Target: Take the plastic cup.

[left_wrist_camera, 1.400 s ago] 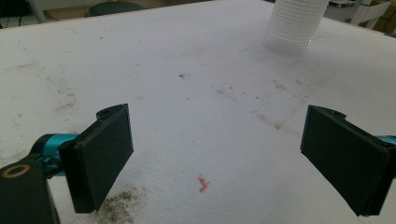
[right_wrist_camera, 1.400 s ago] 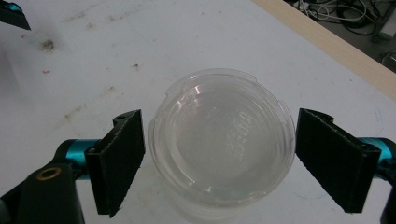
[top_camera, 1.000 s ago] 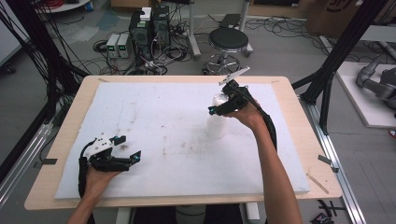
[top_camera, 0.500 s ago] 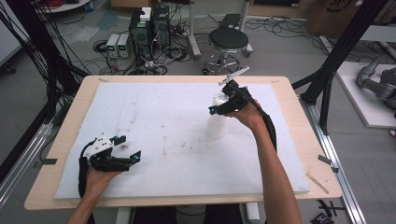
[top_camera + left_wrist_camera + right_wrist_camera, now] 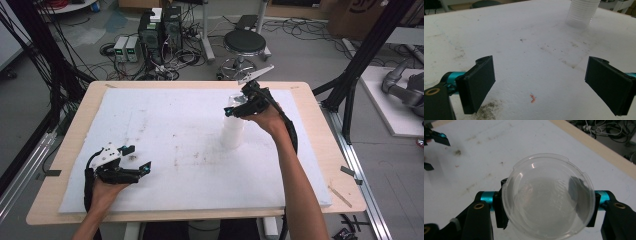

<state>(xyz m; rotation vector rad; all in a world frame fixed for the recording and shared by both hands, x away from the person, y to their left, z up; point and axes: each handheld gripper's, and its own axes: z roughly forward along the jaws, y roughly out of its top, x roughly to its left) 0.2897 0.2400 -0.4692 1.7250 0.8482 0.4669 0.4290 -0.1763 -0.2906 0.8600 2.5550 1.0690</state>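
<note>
A stack of clear plastic cups point(image 5: 233, 131) stands upright on the white foam board point(image 5: 175, 115), right of centre. My right gripper point(image 5: 234, 110) is at the top of the stack. In the right gripper view its jaws have just been closing, and both pads now press the sides of the top clear cup point(image 5: 547, 195), seen from above inside my right gripper point(image 5: 546, 203). My left gripper point(image 5: 138, 157) rests low at the board's near left, open, with bare foam between its jaws point(image 5: 539, 85). The cup stack point(image 5: 582, 12) stands far ahead of it.
The wooden table edge point(image 5: 320, 130) frames the foam board. Beyond the far edge are a black stool point(image 5: 245, 42) and computer boxes with cables point(image 5: 160, 30) on the floor. Black frame posts point(image 5: 370, 55) rise at the right. A small orange fleck point(image 5: 532, 98) lies on the foam.
The right gripper's jaws have drawn in around the top of the cup stack. Both hands stay about where they were.
</note>
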